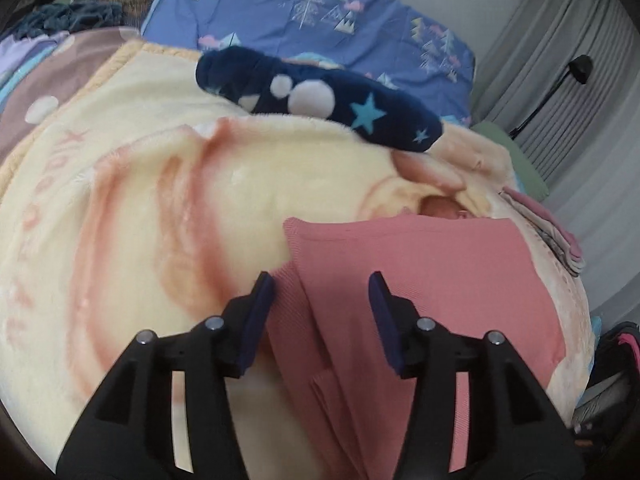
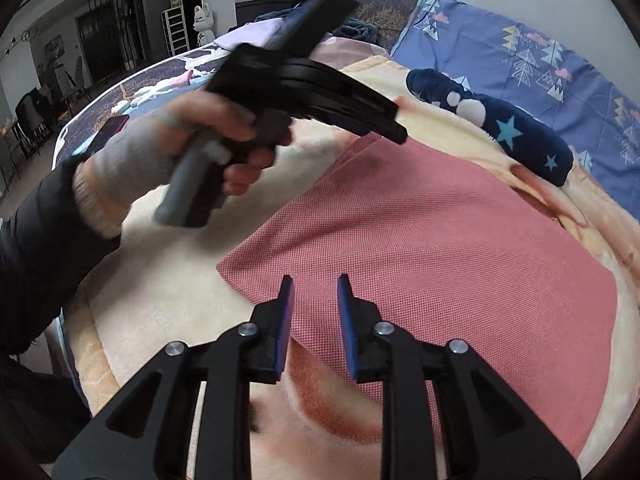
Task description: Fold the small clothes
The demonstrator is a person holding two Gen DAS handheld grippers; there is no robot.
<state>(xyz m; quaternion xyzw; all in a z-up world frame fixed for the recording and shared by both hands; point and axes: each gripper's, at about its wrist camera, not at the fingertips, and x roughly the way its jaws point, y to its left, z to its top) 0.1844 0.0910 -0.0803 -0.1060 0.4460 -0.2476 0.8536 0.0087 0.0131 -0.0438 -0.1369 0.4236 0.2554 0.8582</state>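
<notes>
A pink knit garment point(image 1: 420, 288) point(image 2: 440, 248) lies flat, folded into a rough rectangle, on a cream blanket point(image 1: 140, 200) point(image 2: 168, 300). My left gripper point(image 1: 320, 280) hovers over its left part with the jaws open and nothing between the pads. My right gripper point(image 2: 315, 280) stands over the garment's near edge, jaws a little apart and empty. In the right wrist view a gloved hand point(image 2: 192, 140) holds the left gripper above the garment's far left corner. A navy fleece piece with stars and white dots point(image 1: 320, 92) point(image 2: 500, 128) lies beyond it.
A blue sheet printed with trees point(image 1: 320, 8) point(image 2: 520, 48) covers the bed behind. A small stack of folded clothes point(image 1: 560, 240) sits at the blanket's right edge. Grey curtains and a black lamp point(image 1: 576, 72) stand to the right. More clothes point(image 2: 256, 34) lie at the far left.
</notes>
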